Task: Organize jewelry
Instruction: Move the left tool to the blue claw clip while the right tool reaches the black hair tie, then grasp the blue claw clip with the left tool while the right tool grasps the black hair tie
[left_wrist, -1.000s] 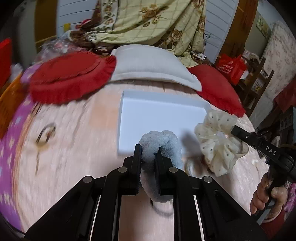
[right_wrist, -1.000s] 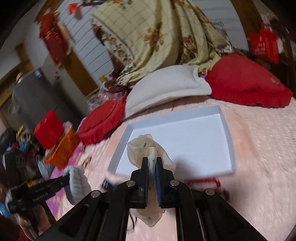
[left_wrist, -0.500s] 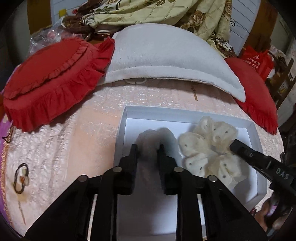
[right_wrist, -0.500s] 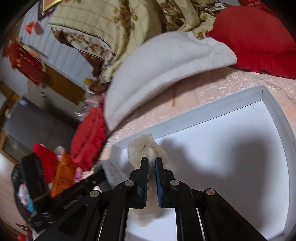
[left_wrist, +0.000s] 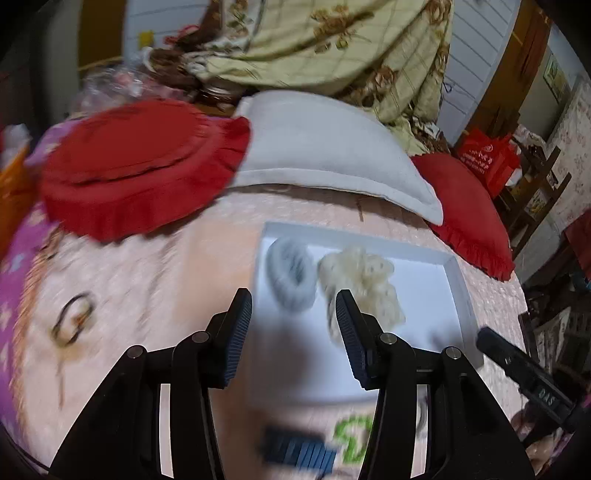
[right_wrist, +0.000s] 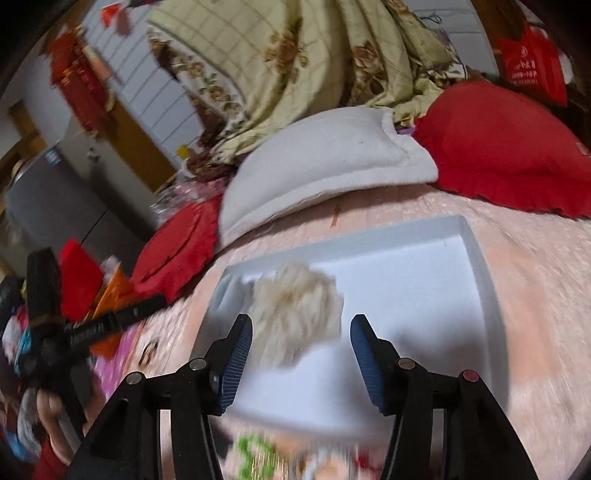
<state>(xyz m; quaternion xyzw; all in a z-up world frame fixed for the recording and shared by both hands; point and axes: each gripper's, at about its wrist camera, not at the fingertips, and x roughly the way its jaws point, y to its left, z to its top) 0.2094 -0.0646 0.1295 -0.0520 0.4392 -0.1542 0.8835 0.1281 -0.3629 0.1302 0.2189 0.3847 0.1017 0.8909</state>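
L gripper (left_wrist: 293, 306): fingers spread wide, holding nothing. R gripper (right_wrist: 301, 332): fingers likewise spread wide, nothing betw. them.

White tray (left_wrist: 456, 280) lying flat on pink bedspread (left_wrist: 155, 280). Inside, at far-left corner: grey fuzzy scrunchie (left_wrist: 291, 275), ring shape visible, lying flat. Just beside it at 3 o'clock, touching or nearly so: cream dotted scrunchie (left_wrist: 360, 280), crumpled, spreading toward tray centre. Both ahead of L fingers, apart from them.

R wrist view: cream scrunchie (right_wrist: 297, 306) just beyond finger gap, blurred; grey one only a sliver at tray's left edge, approx. 10 o'clock from gripper. Tray (right_wrist: 476, 258) interior at 1–3 o'clock bare white.

Near tray's front edge, on bedspread: dark blue ribbed item (left_wrist: 299, 450) and green-patterned item (left_wrist: 351, 439), both too blurred to ID. Small dark ring-shaped piece (left_wrist: 72, 321) at 9 o'clock of L gripper, blurred.

Bed head, 12 o'clock: white pillow (left_wrist: 325, 147), red frilled cushion (left_wrist: 136, 166) to left, second red cushion (left_wrist: 465, 206) to right, floral quilt (left_wrist: 332, 44) heaped behind.

Strong motion blur in both views.
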